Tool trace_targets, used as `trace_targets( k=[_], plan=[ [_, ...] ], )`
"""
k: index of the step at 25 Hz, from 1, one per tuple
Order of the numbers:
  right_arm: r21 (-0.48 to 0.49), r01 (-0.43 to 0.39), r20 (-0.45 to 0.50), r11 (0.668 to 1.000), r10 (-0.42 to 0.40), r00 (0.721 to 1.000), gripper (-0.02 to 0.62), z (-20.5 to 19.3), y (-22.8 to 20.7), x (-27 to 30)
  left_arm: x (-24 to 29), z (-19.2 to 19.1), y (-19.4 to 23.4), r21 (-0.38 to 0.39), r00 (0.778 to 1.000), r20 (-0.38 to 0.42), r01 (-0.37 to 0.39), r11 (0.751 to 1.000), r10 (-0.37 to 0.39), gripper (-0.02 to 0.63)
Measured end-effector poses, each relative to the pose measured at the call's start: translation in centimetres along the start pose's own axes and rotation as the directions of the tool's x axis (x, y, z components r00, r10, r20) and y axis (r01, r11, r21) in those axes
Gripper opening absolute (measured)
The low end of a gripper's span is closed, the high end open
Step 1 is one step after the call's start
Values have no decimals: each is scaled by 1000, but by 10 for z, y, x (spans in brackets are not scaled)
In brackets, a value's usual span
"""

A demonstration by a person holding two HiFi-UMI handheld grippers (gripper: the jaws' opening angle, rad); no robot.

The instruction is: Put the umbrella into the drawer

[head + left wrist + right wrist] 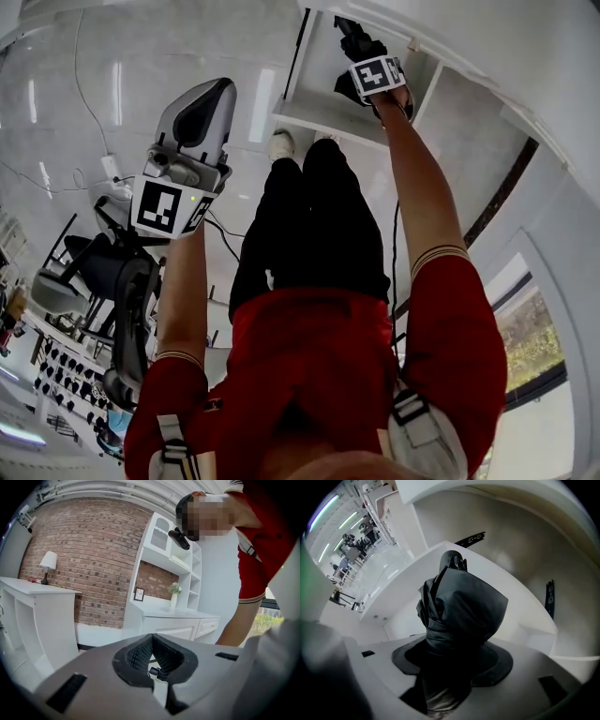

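Note:
The black folded umbrella (354, 39) hangs point-down over the open white drawer (319, 114), with my right gripper (364, 52) shut on it. In the right gripper view the umbrella (461, 606) fills the middle, its handle end towards the drawer's white inside (515, 597), and the right gripper (457, 658) clasps the fabric. My left gripper (217, 92) is held out over the floor at the left, away from the drawer. Seen from its own camera, the left gripper (151, 637) has its pads meeting at the tips with nothing between them.
The person's legs (309, 216) and shoes stand right in front of the drawer. Black chairs (94, 272) and a cable lie on the glossy floor at the left. The left gripper view shows a white cabinet (187, 625), a vase (174, 595) and a lamp (48, 563) by a brick wall.

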State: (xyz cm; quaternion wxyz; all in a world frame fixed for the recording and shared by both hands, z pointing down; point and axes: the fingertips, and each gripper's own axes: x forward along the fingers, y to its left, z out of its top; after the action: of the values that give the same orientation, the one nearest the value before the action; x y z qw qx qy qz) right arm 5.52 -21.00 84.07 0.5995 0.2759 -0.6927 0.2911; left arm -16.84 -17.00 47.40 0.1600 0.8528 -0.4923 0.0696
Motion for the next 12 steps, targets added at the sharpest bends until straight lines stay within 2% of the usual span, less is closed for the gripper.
trace_targets(
  k=[6, 12],
  plan=[
    [69, 7, -16, 998, -6, 1000, 252, 5, -8, 20, 3, -6, 6, 0, 1000, -17, -6, 1000, 6, 6],
    [87, 5, -26, 996, -2, 1000, 265, 2, -6, 31, 14, -8, 5, 11, 1000, -21, 17, 1000, -16, 6]
  ],
)
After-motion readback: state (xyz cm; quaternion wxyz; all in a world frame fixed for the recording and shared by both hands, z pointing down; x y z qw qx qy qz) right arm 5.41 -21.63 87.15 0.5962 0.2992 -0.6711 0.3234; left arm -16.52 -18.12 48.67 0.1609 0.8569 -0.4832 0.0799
